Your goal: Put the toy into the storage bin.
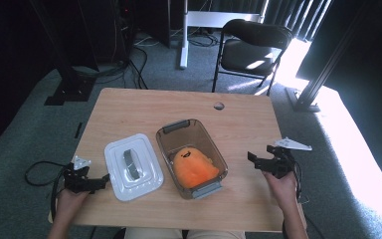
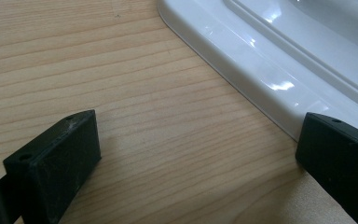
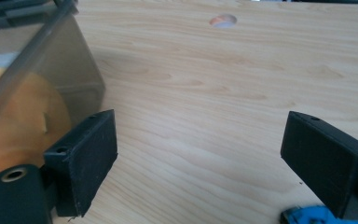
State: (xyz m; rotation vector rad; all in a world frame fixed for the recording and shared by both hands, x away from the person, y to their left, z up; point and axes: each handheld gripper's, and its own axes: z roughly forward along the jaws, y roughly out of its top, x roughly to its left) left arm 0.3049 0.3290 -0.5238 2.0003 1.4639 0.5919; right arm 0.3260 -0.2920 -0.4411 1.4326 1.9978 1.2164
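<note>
The white rectangular plastic lid [image 1: 133,167] with its grey handle lay flat on the light wooden worktop [image 1: 238,124], left of centre in the high view, just beside the clear, smoky rectangular plastic container [image 1: 191,157] that stood at the centre with an orange plush toy [image 1: 193,168] inside. The lid's long axis ran from the lower part of the frame toward the top, leaning slightly left, roughly parallel to the container's.

The left tongs [image 1: 101,181] sat at the lower left of that view, tips at the lid's near left corner and pointing right. In the left gripper view the lid's glossy rim [image 2: 261,65] crossed the upper right, and the right-hand jaw lay against or just beside it, with bare wood between the jaws; these tongs were released and empty.

The right tongs [image 1: 259,155] were at the right of the high view, apart from the container, also spread wide and holding nothing. In the right gripper view the container's wall [image 3: 51,79] stood at the left, beyond the jaws.

The left hand was by far the nearer to the lid, which lay rightward of its tips; closing on the rim looked like the likely next move.
</note>
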